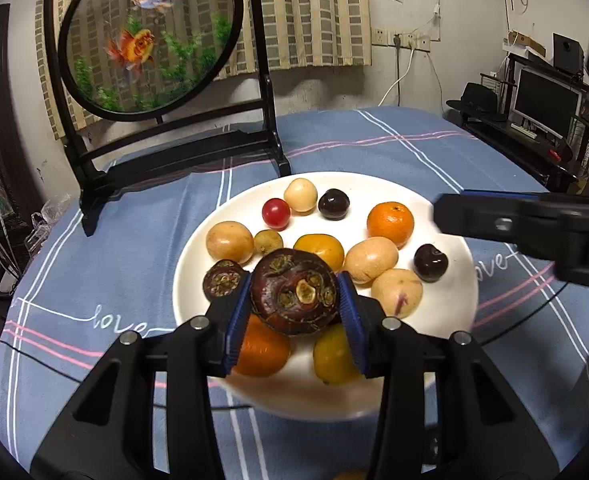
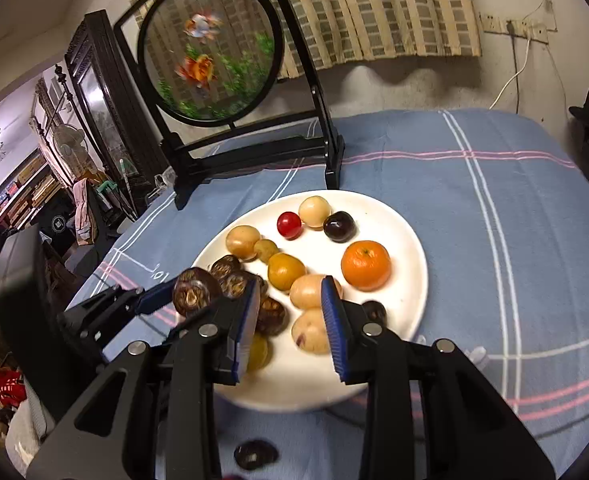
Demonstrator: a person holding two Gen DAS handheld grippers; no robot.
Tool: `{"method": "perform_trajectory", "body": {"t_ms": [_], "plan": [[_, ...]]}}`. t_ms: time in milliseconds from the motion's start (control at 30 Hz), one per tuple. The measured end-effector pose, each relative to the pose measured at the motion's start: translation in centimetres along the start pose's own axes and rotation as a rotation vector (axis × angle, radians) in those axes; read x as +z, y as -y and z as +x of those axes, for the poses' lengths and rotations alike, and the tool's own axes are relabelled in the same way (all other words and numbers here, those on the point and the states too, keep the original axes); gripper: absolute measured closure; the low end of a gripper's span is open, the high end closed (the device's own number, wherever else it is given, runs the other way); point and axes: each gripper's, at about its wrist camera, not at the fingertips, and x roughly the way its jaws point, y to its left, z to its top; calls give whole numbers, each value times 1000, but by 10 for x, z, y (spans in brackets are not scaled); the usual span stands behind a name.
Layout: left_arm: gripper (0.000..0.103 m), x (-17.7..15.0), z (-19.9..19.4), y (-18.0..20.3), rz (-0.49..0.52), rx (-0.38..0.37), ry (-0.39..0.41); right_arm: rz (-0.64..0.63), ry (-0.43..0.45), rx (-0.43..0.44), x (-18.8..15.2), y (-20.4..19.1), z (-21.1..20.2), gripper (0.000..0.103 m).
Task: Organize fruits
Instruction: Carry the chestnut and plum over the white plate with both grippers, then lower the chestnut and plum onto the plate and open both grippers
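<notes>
A white plate point(image 1: 454, 300) on the blue cloth holds several fruits: oranges point(image 1: 390, 220), pale round fruits point(image 1: 370, 260), dark cherries point(image 1: 430, 263), a red tomato point(image 1: 276, 213) and brown water chestnuts point(image 1: 223, 280). My left gripper point(image 1: 294, 304) is shut on a large brown water chestnut point(image 1: 294, 292), held just above the plate's near side; it also shows in the right wrist view point(image 2: 195, 291). My right gripper point(image 2: 290, 320) is open and empty, hovering over the plate point(image 2: 410, 240) above pale fruits point(image 2: 310, 328).
A black-framed round goldfish screen point(image 1: 150, 36) stands at the back left of the table. A dark fruit point(image 2: 254, 455) lies on the cloth in front of the plate. The cloth-covered table drops off at left; a desk with a monitor point(image 1: 546, 100) is at right.
</notes>
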Motion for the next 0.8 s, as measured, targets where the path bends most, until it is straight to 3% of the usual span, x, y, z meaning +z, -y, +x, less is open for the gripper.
{"method": "perform_trajectory", "body": {"t_ms": [367,400,467,500,567,700,767,800], "plan": [[59,5,32,-6,-28,-32,-55,-11,-46,-6,5,7,40,68],[59,4,33,-6,-28,-31,-58,-10,-48,-10,5,8,41,65],[57,4,33,-7,-27,-14,-50,-2,-44,-23,5,11,41,40],[52,4,32,-6,-27,-15,-47,0,-35,-33,5,12,40,32],[43,6,29,-7,-31,-13,-35,-9,-17,-36,5,12,37,32],[35,6,22,-5,-22,-7,-15,-6,-9,-33,5,10,33,32],[24,6,17,-4,-16,1,0,-2,-3,-30,4,10,29,32],[23,6,14,-3,-14,11,12,1,0,-29,4,10,27,32]]}}
